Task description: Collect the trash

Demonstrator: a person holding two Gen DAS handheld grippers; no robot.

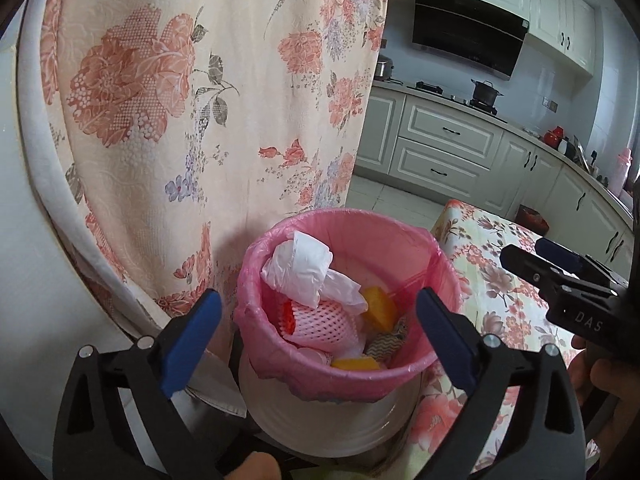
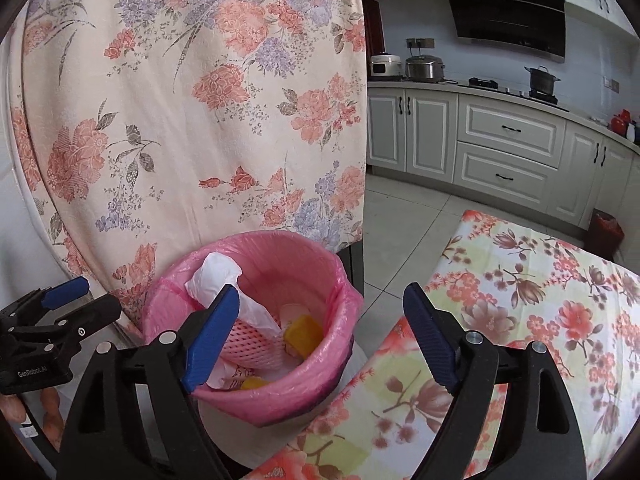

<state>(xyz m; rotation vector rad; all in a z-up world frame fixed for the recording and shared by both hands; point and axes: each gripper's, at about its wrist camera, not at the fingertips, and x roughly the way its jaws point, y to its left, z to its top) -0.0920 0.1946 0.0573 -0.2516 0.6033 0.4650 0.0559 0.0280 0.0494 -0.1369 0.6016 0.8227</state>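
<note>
**Bin loaded, both tools released**

Pink-lined bin [image 1: 344, 364] beside floral-cloth table [image 1: 508, 280] holds white plastic bag [image 1: 298, 270], pink foam net [image 1: 324, 320], orange peel [image 1: 380, 306]. Left gripper [image 1: 318, 334] and right gripper [image 2: 320, 330] gape empty. Right body reads "DAS", left "GenRobot.AI"

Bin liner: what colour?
Pink. The bin liner is translucent pink plastic folded over the white bin's rim; clearest in the left wrist view.

Left tongs [image 1: 318, 338], right tongs [image 2: 320, 336] both gaping wide, empty, angled downward.
</note>
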